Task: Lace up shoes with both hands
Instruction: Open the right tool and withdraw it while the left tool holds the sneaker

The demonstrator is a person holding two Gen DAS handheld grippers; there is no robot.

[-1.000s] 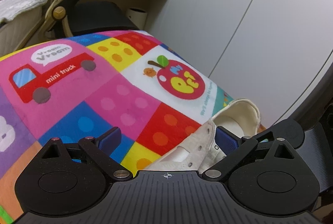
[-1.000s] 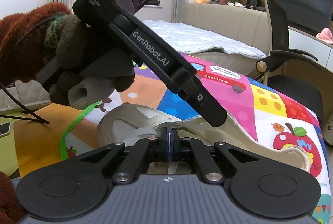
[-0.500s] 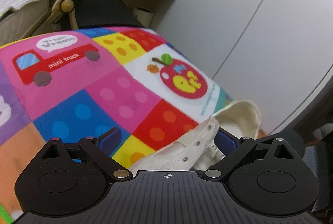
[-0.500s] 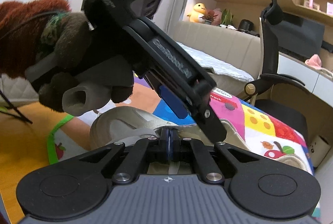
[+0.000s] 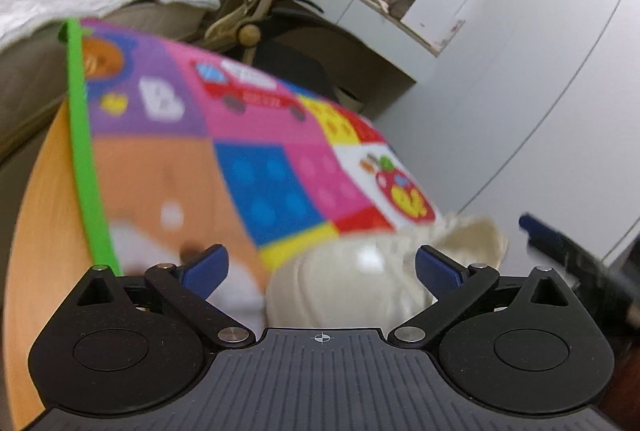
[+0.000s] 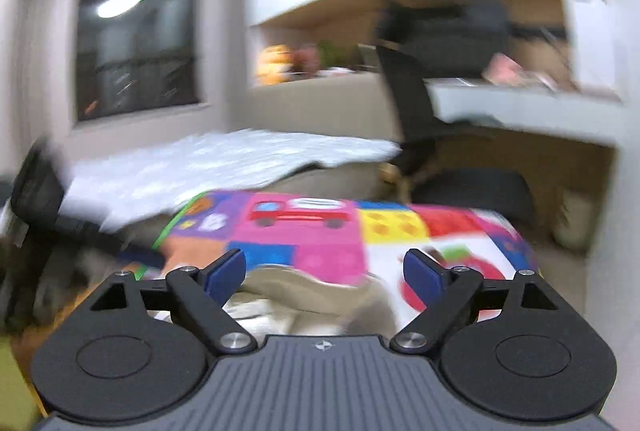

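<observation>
A cream white shoe point(image 5: 360, 271) lies on the colourful play mat point(image 5: 260, 159), just in front of my left gripper point(image 5: 320, 267), which is open and empty. The right gripper's dark finger point(image 5: 560, 247) shows at the right of that view. In the right wrist view my right gripper point(image 6: 324, 273) is open and empty above the shoe's beige opening point(image 6: 304, 295). The left gripper's body point(image 6: 80, 227) is blurred at the left. No lace can be made out; both views are motion-blurred.
A bed with a white quilt point(image 6: 208, 167) stands behind the mat. A black office chair point(image 6: 440, 135) and a desk point(image 6: 520, 103) stand at the right. White cabinet doors point(image 5: 540, 91) rise right of the mat.
My right gripper has opened and let go of what it pinched, and has swung away. My left gripper has moved back from the shoe and turned left.
</observation>
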